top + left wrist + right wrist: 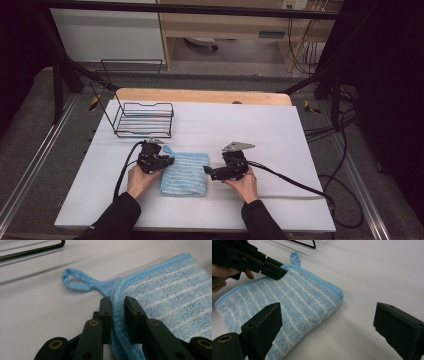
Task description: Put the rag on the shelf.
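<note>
While my left tool has its jaws pinched tight on the piped hem of the folded blue striped washcloth, close by the corner where the hanging loop sticks out, my right tool stands wide open with nothing between its jaws. The washcloth lies flat on the white desk between my two hands, its long axis running away from me toward the wire rack at the far left. The left tool holds the left edge near the far end; the right tool sits just off the right edge, nearer the cloth's near half, pointing inward across it.

That is the relation I steer by: from the right tool the cloth lies straight ahead and slightly to the left of the jaws, as the right gripper view has it, with the left jaw over the striped pile and the right jaw over bare desk. The free folded edge lies inside that gap, so I judge the right tool the one to move, sliding forward until the edge lies between the jaws before closing. The left tool is already committed as the anchor. The rack stands well apart behind the cloth.
</note>
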